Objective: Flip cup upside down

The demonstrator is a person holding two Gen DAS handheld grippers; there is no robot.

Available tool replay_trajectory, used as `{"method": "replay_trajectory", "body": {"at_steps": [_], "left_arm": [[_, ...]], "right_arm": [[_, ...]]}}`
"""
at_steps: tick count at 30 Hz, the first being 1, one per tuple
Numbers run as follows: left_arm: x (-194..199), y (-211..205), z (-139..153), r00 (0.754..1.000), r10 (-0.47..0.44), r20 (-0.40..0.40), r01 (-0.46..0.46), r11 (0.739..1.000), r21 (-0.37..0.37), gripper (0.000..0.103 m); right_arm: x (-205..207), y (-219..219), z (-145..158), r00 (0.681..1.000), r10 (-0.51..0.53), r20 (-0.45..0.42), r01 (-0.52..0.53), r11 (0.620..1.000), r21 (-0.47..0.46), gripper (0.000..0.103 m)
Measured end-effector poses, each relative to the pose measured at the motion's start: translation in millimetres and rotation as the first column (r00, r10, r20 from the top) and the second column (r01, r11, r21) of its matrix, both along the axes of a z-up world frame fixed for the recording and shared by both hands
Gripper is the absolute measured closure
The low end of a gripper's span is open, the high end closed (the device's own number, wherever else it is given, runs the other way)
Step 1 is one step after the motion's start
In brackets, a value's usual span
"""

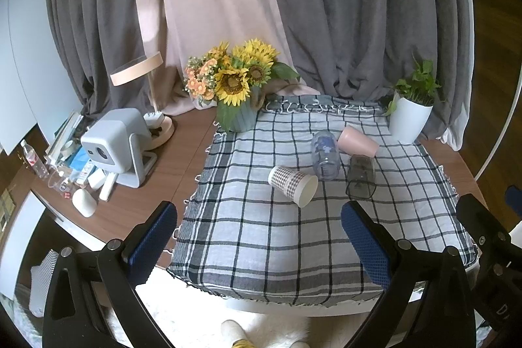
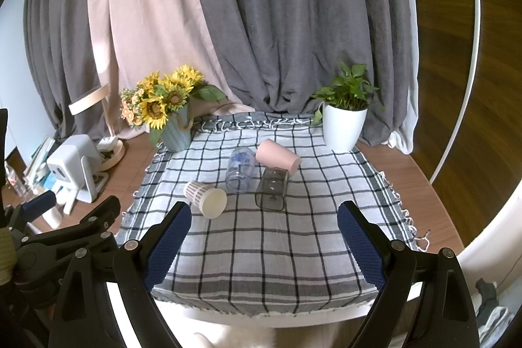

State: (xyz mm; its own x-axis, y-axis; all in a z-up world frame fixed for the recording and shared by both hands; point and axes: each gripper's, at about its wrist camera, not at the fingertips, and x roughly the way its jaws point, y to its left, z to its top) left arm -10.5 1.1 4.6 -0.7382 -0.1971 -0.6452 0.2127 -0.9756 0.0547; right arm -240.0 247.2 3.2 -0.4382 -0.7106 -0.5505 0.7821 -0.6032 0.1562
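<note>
Several cups lie on their sides on a checked cloth [image 1: 261,237] [image 2: 261,250]. A paper cup [image 1: 292,185] [image 2: 205,194] with a checked print lies nearest, mouth toward me. Behind it lie a clear glass with blue print [image 1: 324,156] [image 2: 240,169], a dark smoky glass [image 1: 360,180] [image 2: 272,188] and a pink cup [image 1: 358,141] [image 2: 277,156]. My left gripper [image 1: 259,230] is open and empty, held above the cloth's near edge. My right gripper [image 2: 264,230] is open and empty, also short of the cups.
A sunflower vase [image 1: 236,90] [image 2: 171,116] stands at the cloth's back left, a white plant pot [image 1: 409,118] [image 2: 342,126] at back right. A lamp [image 1: 140,77], a white projector [image 1: 114,142] [image 2: 70,165] and clutter fill the table's left side. Curtains hang behind.
</note>
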Motion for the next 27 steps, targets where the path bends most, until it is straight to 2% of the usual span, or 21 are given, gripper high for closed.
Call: {"method": "replay_trajectory", "body": {"at_steps": [18, 27], "left_arm": [[0, 0, 1, 0.995, 0.099, 0.002, -0.099, 0.995, -0.006, 0.000], [-21, -12, -7, 0.991, 0.126, 0.036, -0.126, 0.992, 0.003, 0.000]], "right_arm": [[-5, -8, 0, 1.000, 0.012, 0.003, -0.012, 1.000, 0.008, 0.012], [-11, -23, -6, 1.000, 0.021, 0.014, -0.021, 0.999, 0.031, 0.012]]}}
